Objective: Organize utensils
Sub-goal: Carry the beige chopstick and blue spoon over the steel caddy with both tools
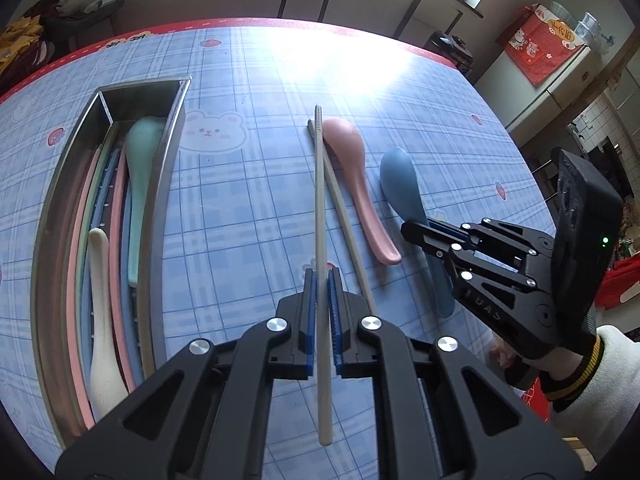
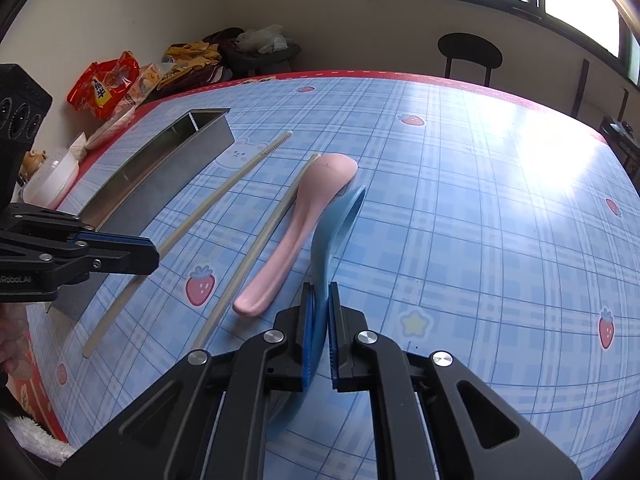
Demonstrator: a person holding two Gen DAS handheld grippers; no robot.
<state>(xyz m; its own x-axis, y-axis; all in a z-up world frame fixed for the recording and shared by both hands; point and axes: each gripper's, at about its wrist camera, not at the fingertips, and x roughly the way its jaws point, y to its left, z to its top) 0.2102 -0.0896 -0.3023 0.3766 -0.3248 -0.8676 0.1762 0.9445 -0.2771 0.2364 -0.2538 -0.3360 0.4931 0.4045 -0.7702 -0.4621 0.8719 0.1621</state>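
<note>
Tablecloth [image 1: 248, 184] with blue checks, bears and strawberries covers the table and fills most of both views. Steel tray [image 1: 168, 148] lies at the left of the left wrist view, long and narrow, with several spoons and chopsticks already inside, among them a green spoon [image 1: 140, 168] and a white spoon [image 1: 102, 320].

Left gripper [image 1: 321, 280], at the bottom centre of its view, is clenched on a beige chopstick [image 1: 320, 216], which runs up between the blue pads. Right gripper [image 2: 321, 292] is clenched on the handle of a blue spoon [image 2: 336, 224], whose bowl stands on its edge, tilted, near the pink spoon.

Pink spoon [image 2: 304, 216] lies on the cloth at the centre. Second beige chopstick [image 2: 264, 240] lies just beside it, on its left.
</note>
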